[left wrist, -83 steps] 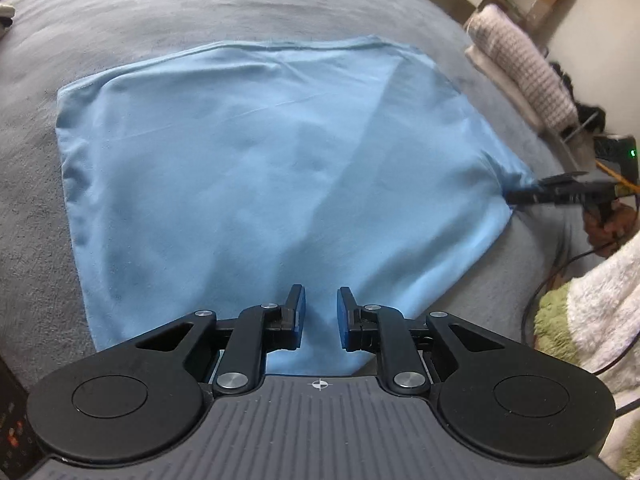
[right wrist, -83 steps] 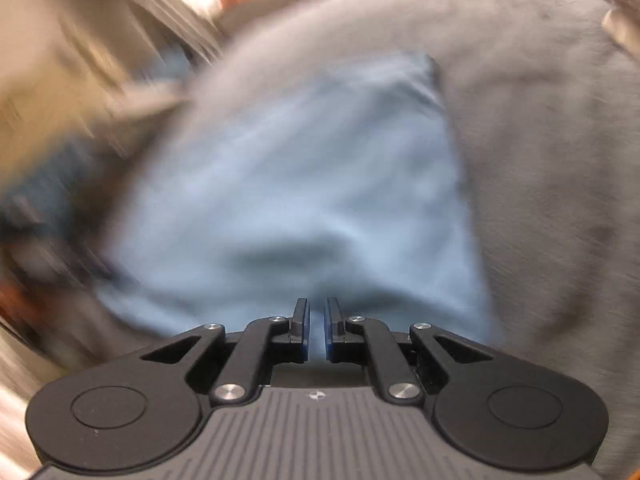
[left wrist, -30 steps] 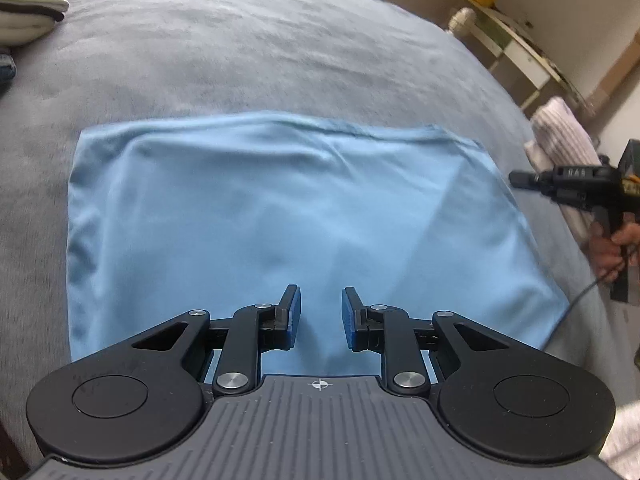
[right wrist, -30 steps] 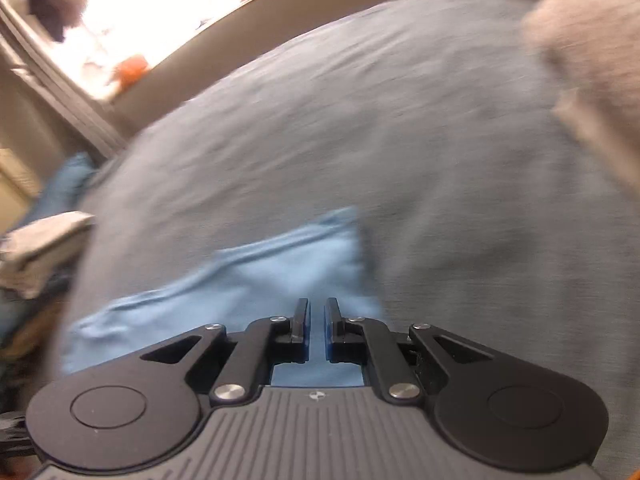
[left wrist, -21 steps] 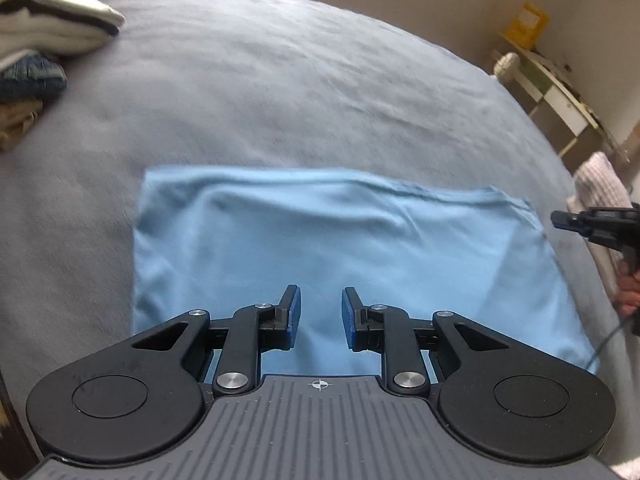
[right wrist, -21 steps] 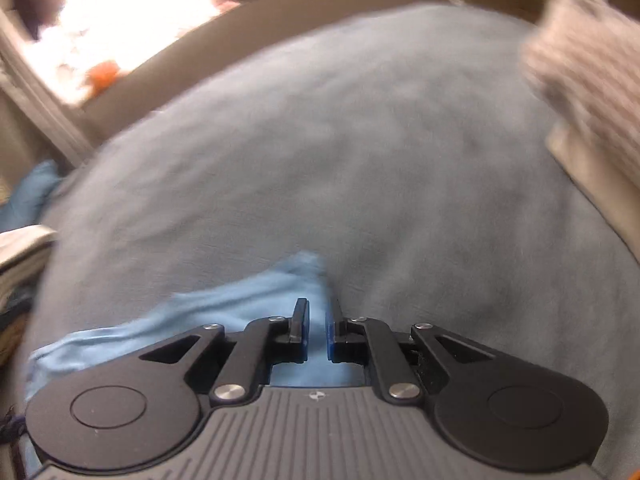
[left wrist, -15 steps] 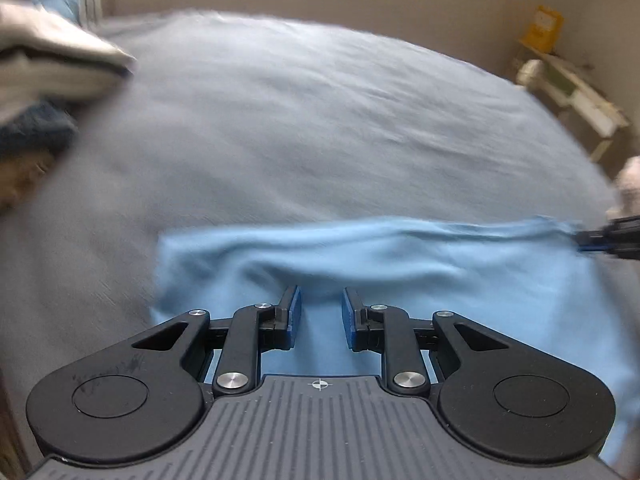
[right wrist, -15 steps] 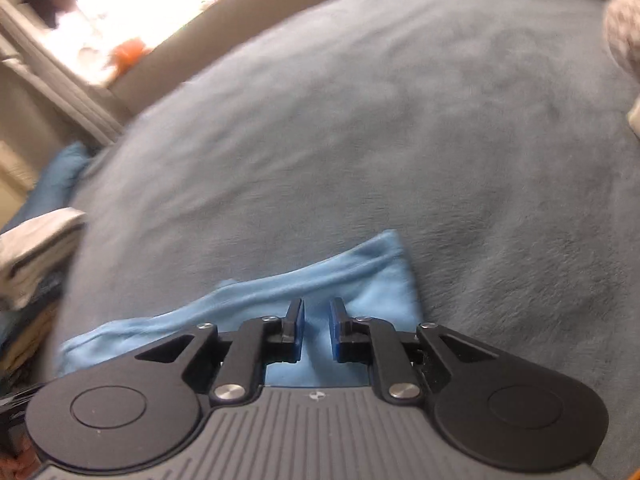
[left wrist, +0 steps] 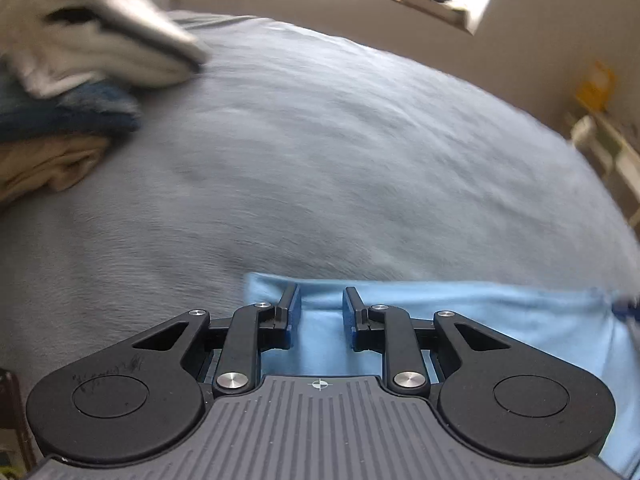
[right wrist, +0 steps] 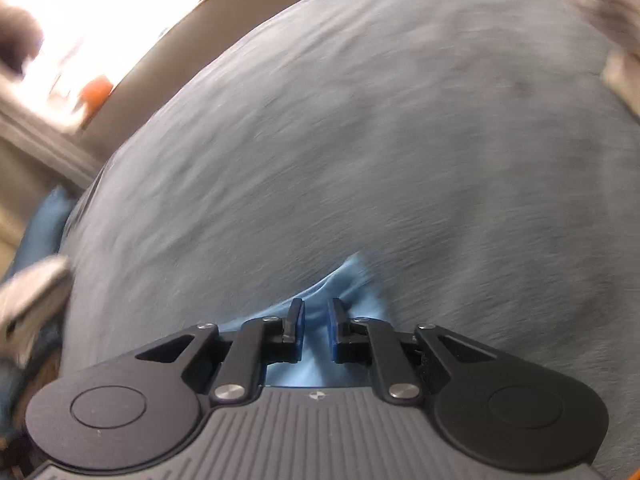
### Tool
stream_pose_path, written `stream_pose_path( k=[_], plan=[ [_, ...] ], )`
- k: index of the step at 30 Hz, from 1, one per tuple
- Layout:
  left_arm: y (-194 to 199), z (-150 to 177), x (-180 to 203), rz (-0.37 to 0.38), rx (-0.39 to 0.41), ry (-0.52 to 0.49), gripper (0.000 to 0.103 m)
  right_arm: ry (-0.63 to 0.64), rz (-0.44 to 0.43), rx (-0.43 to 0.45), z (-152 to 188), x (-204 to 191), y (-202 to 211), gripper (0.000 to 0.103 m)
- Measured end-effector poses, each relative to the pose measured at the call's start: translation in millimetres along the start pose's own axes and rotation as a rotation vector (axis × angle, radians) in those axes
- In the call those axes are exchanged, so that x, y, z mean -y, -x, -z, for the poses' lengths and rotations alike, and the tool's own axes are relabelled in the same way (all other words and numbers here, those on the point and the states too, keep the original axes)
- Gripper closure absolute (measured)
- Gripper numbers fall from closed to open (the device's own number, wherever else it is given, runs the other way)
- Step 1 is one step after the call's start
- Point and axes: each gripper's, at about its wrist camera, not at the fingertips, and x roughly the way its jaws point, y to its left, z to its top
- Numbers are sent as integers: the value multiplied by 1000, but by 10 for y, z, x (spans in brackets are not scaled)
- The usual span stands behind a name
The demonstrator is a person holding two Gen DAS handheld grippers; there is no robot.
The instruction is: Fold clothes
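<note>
At six o'clock on the grey bed (left wrist: 320, 168), both the left tool (left wrist: 320, 307) and right tool (right wrist: 316, 318) hover released over the light, limp blue cloth (left wrist: 500, 312), best pinched at its far corners.

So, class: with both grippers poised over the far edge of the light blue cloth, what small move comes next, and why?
Probably lower both and close on that edge: the left gripper and right gripper have open jaws over the light blue cloth, gripping nothing yet.

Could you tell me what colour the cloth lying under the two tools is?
The cloth is plain light blue, with no pattern; the left wrist view shows it best.
</note>
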Motion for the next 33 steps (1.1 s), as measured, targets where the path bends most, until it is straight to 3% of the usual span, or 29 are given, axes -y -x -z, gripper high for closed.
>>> stream_pose_path(
  k=[2,5,8,11,14,16,18,21,27,30,33],
  plan=[
    [128,-37,-64,2,17,31,81,-9,23,36,-4,36,88,89],
    [298,-79,-135,25,29,69,79,1,-28,24,83,-12,231,89],
    [279,-28,-74,75,-36,51,74,-18,-92,-10,130,-37,249,89],
    [79,69,-10,-5,-123,-6,73,-89,-93,-49,15,102,71,89],
    [176,30,-149,-10,-98,87,74,-141,-36,-14,-17,260,112,90],
    [433,-19,-119,-27,-44,58,74,-105,30,45,-25,252,290,89],
    [704,-48,-60,-10,-16,8,73,-81,-9,52,3,219,504,89],
    [912,-11,86,74,-83,-80,72,-80,-117,0,110,160,711,88],
    [987,550,466,277,-370,-284,71,-113,-319,-206,491,75,735,88],
    [908,916,460,273,-469,-349,71,-143,-275,-262,698,215,616,88],
    [928,1141,274,260,-531,-335,71,-145,-137,-252,855,529,734,89]
  ],
)
